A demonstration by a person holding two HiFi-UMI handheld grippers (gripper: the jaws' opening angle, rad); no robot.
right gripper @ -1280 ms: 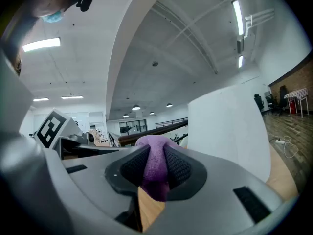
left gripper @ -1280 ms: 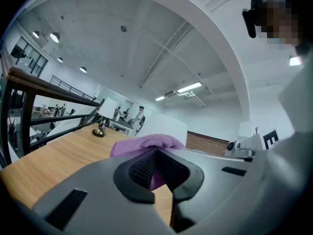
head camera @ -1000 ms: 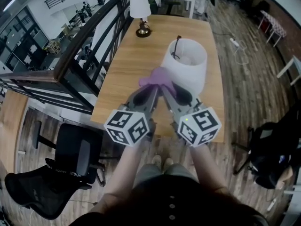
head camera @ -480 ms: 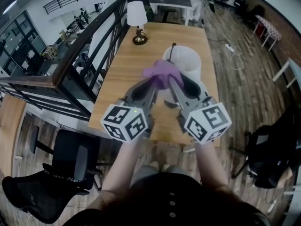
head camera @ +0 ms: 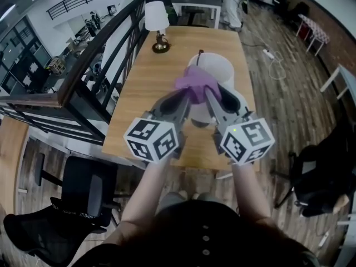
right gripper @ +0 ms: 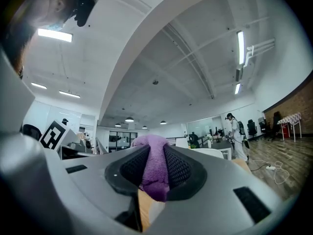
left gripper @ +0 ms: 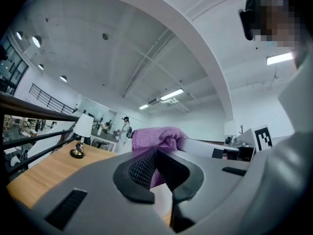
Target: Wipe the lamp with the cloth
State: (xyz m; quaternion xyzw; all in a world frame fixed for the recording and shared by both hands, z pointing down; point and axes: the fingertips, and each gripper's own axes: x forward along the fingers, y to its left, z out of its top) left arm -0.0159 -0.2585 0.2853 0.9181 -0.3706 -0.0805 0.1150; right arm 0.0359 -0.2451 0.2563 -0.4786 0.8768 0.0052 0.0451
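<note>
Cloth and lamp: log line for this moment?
left gripper: shut on cloth | right gripper: shut on cloth | cloth: over lamp shade, contact unclear

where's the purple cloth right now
Centre of the head view: the purple cloth is gripped by the left tool and right tool, over the near white lampshade.

My head camera sits up high and looks steeply down. The wooden table [head camera: 161, 82] lies far below, and the left gripper [head camera: 185, 98] and right gripper [head camera: 213, 98] come in close from 6 o'clock. Each gripper camera rides right behind its own jaws and tips up at the ceiling [left gripper: 122, 43]. All three views share the purple cloth [head camera: 196, 83]. My head and left views share the small lamp [head camera: 156, 22], at 11 o'clock from above.
</note>
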